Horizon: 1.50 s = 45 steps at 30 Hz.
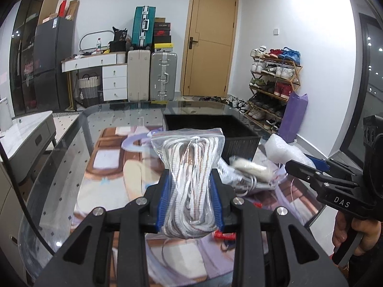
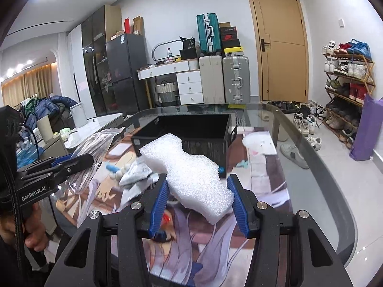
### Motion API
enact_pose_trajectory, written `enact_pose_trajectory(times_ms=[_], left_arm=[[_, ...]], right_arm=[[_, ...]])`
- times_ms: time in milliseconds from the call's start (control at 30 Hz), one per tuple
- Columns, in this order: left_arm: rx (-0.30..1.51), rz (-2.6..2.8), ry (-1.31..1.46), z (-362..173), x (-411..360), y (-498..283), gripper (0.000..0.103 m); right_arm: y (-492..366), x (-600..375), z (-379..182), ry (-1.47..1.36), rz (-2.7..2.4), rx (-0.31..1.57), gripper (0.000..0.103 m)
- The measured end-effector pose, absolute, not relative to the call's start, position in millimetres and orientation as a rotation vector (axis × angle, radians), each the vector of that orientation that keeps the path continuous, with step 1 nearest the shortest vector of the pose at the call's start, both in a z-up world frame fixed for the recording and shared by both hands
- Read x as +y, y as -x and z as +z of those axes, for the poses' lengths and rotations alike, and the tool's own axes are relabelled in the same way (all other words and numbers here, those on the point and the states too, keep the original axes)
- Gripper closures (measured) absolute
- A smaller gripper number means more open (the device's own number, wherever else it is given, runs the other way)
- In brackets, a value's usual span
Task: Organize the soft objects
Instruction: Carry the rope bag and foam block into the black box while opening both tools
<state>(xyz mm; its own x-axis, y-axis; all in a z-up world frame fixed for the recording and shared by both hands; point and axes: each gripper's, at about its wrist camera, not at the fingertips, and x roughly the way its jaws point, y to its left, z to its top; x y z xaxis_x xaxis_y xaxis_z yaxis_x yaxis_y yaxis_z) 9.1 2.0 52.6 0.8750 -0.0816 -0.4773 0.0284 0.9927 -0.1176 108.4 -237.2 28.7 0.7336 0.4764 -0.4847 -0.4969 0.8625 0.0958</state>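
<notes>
Writing: "DAS" in white on the side of the right claw (image 1: 308, 165), seen from the left wrist; "GenRobot.AI" on the side of the left claw (image 2: 79, 160), seen from the right wrist. Left claw (image 1: 190, 191) closed on a clear zip bag of white-and-brown cord (image 1: 191, 167); the bag stands upright between the blue pads, long axis running away from the claw, its sealed top beyond the fingertips, clear of the tabletop (image 1: 59, 148). Right claw (image 2: 197, 196) grips a white foam block (image 2: 191, 172); the block's long axis runs diagonally, far end up-left past the fingertips, near end low beside the right-hand pad. Black bin (image 2: 191, 129) sits ahead of both claws on the printed mat (image 2: 261, 191). A crumpled grey cloth (image 2: 136, 177) lies just left of the right claw.
</notes>
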Motion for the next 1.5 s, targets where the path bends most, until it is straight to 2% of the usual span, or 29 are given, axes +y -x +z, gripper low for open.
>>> enact_pose_trajectory(times_ms=[533,1067,1500], left_arm=[[0.512,-0.056,0.088,76.8,5.6,-73.2,0.073],[0.605,-0.078,0.074,70.7,-1.8,-140.9,0.072],[0.643,-0.073,0.042,61.3,-7.5,-161.4,0.072]], right_arm=[[-163.7,-212.7,62.4,0.079,0.508,0.527,0.053],[-231.1,-181.2,53.9,0.107,0.48,0.589,0.053],[-262.9,-169.2,38.7,0.139,0.483,0.62,0.053]])
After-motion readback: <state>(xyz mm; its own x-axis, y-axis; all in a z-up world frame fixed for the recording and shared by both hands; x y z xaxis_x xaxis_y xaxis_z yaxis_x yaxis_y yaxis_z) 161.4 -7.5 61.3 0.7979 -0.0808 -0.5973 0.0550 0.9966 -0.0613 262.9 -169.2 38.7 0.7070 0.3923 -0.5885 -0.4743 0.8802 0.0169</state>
